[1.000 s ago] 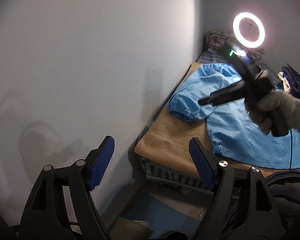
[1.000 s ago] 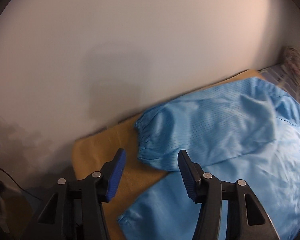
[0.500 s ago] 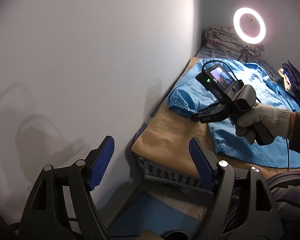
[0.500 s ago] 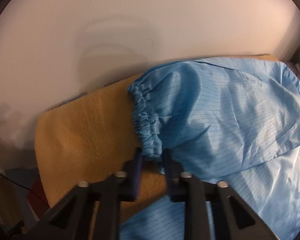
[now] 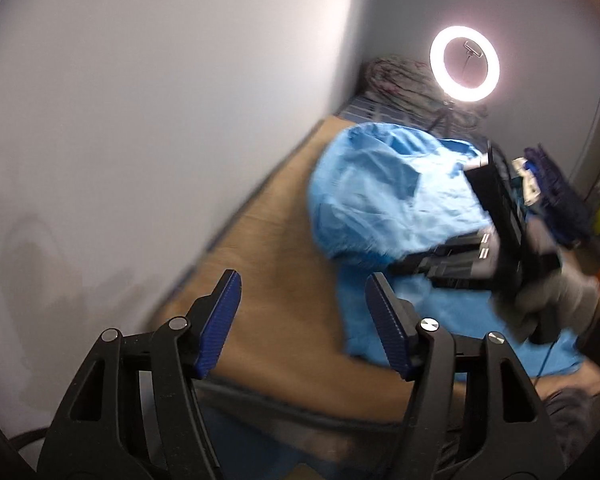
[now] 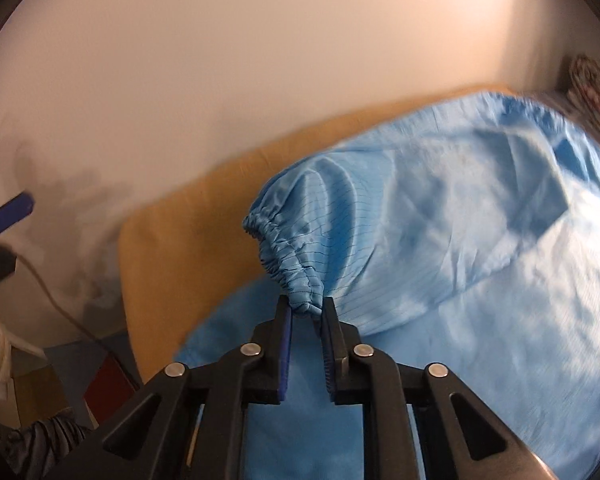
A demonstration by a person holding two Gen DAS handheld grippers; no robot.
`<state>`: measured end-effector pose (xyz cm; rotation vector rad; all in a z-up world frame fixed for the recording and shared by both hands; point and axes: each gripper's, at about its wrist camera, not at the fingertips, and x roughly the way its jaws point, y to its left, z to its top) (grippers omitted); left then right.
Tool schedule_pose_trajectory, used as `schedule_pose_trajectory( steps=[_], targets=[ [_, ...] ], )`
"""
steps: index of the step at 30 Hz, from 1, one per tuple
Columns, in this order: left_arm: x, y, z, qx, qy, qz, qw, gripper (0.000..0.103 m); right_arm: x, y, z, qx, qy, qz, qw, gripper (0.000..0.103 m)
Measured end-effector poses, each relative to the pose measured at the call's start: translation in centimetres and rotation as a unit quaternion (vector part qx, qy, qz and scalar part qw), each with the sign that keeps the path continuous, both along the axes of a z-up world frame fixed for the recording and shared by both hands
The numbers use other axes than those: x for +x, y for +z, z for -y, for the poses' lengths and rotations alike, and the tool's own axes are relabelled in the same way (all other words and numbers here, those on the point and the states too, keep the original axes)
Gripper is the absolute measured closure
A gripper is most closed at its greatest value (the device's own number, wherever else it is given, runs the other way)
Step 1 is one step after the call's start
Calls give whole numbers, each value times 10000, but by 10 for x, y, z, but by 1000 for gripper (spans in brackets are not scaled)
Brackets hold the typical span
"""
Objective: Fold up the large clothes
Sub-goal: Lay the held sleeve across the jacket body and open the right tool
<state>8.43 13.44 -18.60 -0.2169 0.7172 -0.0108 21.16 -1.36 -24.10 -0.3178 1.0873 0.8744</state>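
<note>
A light blue garment lies on a tan blanket. My right gripper pinches the gathered sleeve cuff between its pad tips, and the sleeve hangs lifted over the garment's body; its jaws are opening slightly. In the left wrist view the right gripper shows blurred, held by a gloved hand. My left gripper hovers over the blanket's near corner beside the garment's hem, with its jaws closing and nothing between them.
A plain wall runs along the blanket's left side. A lit ring light stands at the far end by a patterned bedding heap. Dark blue clothes lie at the right. The left gripper's blue fingertip shows at far left.
The right gripper came down, shut on the sleeve cuff and lifted it toward the garment's body. The left gripper moved in over the blanket's corner and its jaws narrowed.
</note>
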Motion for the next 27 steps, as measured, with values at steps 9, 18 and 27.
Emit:
schedule_pose_trajectory(
  steps=[9,18,27],
  targets=[
    [95,-53,3,-918,106,-790,9926,36,2,-3,39,538,-448,-110,9975,67],
    [158,-102,4,-1124,589,-1311,9832,36,49,-4,67,770,-1337,-85,9880,77],
    [168,-91,7,-1012,606,-879,9891,101,97,-34,63,802,-1840,-330,9791,79]
  ],
)
